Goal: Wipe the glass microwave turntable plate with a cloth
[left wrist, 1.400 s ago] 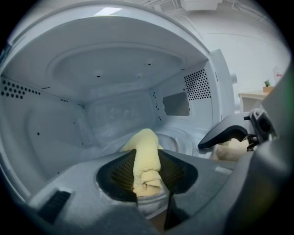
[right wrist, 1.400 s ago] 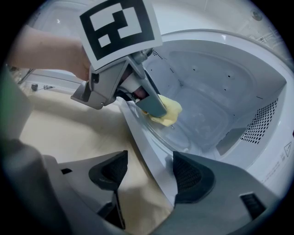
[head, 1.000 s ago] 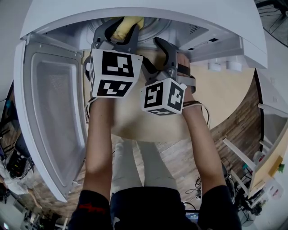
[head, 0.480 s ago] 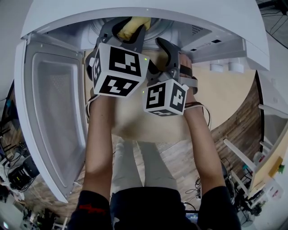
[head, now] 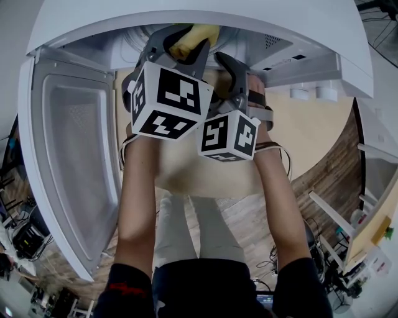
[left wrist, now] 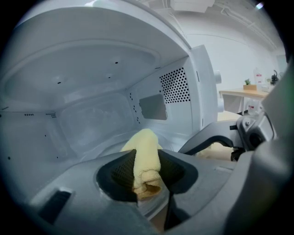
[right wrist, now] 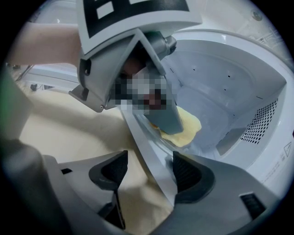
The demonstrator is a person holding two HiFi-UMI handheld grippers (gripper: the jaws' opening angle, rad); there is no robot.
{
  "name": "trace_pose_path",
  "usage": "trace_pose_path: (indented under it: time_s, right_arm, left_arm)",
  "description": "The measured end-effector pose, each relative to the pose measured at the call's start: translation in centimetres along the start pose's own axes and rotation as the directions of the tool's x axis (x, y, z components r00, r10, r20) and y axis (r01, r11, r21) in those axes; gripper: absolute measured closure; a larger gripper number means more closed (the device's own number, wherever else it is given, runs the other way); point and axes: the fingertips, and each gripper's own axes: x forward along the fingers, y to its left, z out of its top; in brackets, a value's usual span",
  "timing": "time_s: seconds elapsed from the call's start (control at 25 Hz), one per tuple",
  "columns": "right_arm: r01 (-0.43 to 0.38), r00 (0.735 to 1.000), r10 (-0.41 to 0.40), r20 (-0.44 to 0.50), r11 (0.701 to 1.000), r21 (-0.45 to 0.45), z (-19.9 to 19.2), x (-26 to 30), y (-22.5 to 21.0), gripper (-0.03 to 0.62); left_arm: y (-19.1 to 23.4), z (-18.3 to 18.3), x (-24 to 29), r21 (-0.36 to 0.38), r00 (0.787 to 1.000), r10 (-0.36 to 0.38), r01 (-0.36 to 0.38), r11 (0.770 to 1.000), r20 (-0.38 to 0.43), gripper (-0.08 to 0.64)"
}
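Observation:
A folded yellow cloth (head: 194, 35) (left wrist: 146, 158) is clamped in my left gripper (head: 181, 38) (left wrist: 147, 176), which reaches into the open white microwave (head: 199, 12). The cloth (right wrist: 186, 128) lies flat on the glass turntable plate (right wrist: 155, 137) on the oven floor. My right gripper (head: 236, 71) (right wrist: 149, 172) is at the front of the opening, just right of the left one. Its jaws stand apart astride a pale edge strip (right wrist: 154, 170). Whether that strip is the plate's rim or the oven's sill is unclear.
The microwave door (head: 74, 155) hangs open to the left. The oven stands on a light wooden table (head: 311, 124), with wood floor below. A perforated vent panel (left wrist: 174, 87) is on the cavity's right wall. The person's two forearms fill the middle of the head view.
My left gripper has carried the cloth to the right and a little deeper across the plate. The right gripper has stayed in place.

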Motion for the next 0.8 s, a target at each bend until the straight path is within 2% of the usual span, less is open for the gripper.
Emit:
trace_pose_path:
  time_s: [0.36, 0.8]
  right_arm:
    - [-0.002, 1.0, 0.002, -0.001, 1.0, 0.001, 0.0, 0.0, 0.0, 0.318]
    - [-0.002, 1.0, 0.002, -0.001, 1.0, 0.0, 0.0, 0.0, 0.0, 0.318]
  left_arm:
    - [1.2, -0.4, -0.1, -0.002, 0.997, 0.07, -0.07, 0.998, -0.023, 0.433]
    - [3.7, -1.4, -0.4, -0.047, 0.99, 0.128, -0.13, 0.99, -0.054, 0.431]
